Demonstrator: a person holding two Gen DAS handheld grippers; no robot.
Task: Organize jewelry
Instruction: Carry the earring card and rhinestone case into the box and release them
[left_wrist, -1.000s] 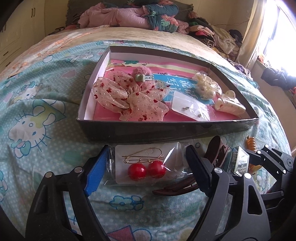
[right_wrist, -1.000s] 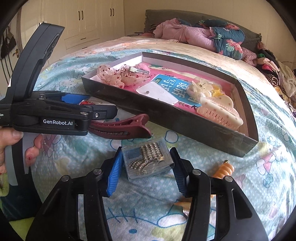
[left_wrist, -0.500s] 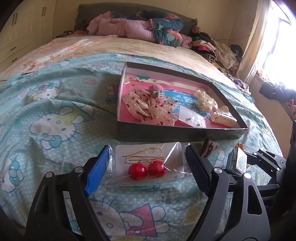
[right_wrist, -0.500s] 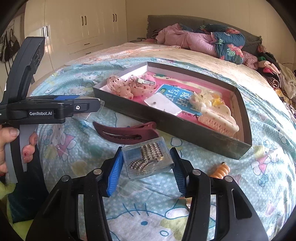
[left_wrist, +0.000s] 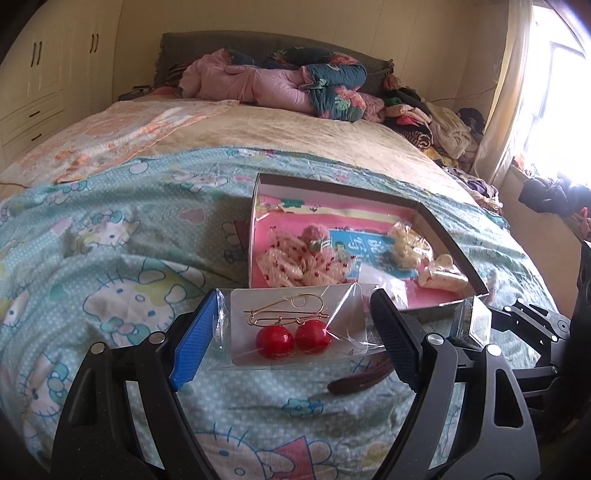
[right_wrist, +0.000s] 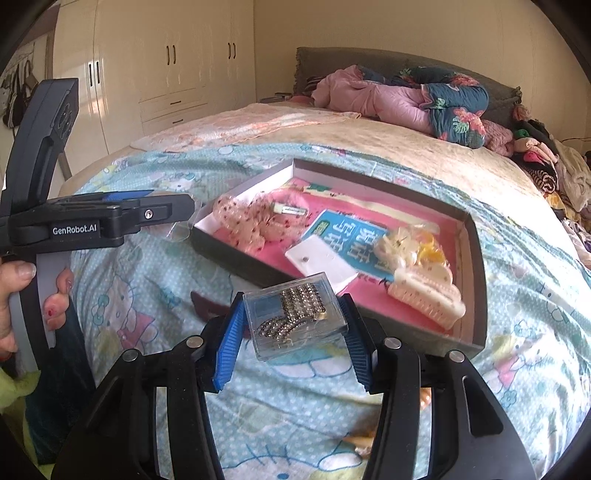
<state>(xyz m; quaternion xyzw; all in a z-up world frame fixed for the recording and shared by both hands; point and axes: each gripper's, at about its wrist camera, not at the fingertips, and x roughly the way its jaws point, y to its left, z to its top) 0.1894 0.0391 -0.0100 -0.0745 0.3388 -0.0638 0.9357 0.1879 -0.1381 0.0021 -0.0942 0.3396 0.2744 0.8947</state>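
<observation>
Left hand-held gripper (left_wrist: 291, 332) pinching earring packet (left_wrist: 291, 326) — light, slippery film, edge-held; right hand-held gripper (right_wrist: 291, 325) clamps brooch case (right_wrist: 295, 319) — rigid, brittle.

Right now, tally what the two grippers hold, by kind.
Earring card, in the left gripper: 1
Clear case, in the right gripper: 1
Total: 2
</observation>
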